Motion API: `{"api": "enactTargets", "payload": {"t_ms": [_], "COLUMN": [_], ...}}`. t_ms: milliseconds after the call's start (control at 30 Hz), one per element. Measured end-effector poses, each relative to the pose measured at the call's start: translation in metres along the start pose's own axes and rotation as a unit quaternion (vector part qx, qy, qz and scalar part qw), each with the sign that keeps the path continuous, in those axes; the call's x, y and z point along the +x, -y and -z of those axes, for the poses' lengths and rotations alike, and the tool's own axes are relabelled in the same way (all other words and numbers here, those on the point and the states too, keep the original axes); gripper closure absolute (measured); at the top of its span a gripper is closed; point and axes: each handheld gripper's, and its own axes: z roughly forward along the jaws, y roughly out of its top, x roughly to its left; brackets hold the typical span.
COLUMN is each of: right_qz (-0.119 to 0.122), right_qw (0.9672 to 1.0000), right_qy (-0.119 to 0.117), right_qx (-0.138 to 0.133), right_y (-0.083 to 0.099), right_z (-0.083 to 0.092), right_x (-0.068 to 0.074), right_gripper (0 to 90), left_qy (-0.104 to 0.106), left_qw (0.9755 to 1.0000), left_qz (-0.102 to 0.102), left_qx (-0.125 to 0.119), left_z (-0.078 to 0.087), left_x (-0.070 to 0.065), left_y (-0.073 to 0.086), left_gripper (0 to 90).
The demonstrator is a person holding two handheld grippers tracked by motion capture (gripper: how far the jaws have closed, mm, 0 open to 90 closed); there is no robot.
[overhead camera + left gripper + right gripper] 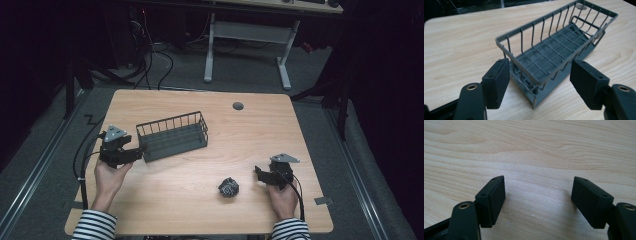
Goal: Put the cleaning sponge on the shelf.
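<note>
Grippers stood open: left gripper (539, 82) straddling the wire basket's (554, 47) near end untouched, right gripper (537, 202) over bare table (529, 150).

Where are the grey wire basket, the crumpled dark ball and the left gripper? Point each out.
grey wire basket (172, 136), high view, on its slatted floor.
crumpled dark ball (228, 187), high view, on its middle.
left gripper (140, 151), high view, between its fingertips at the basket's end.
</note>
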Motion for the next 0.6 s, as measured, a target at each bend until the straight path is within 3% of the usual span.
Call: {"api": "enactTargets", "payload": {"t_ms": [133,367,600], "right_qz": [0.000,0.001,0.001], "right_qw": [1.0000,1.0000,1.0000], "right_qy": [0.000,0.000,0.000], "right_qx": [0.000,0.000,0.000], "right_y": [0.000,0.000,0.000], "right_z": [0.000,0.000,0.000], "right_x": [0.000,0.000,0.000], "right_gripper": [27.6,27.7,27.7], "left_qy": [0.001,-0.021,-0.032], "left_qw": [0.9999,0.9992,0.9988], "left_qz": [0.016,0.032,0.029], "left_qx": [0.000,0.013,0.022], "left_z": [-0.005,-0.019,-0.031], "left_x": [0.004,0.009,0.008], "left_y": [-0.007,-0.016,-0.015], "left_gripper": [35.2,36.3,38.3]}}
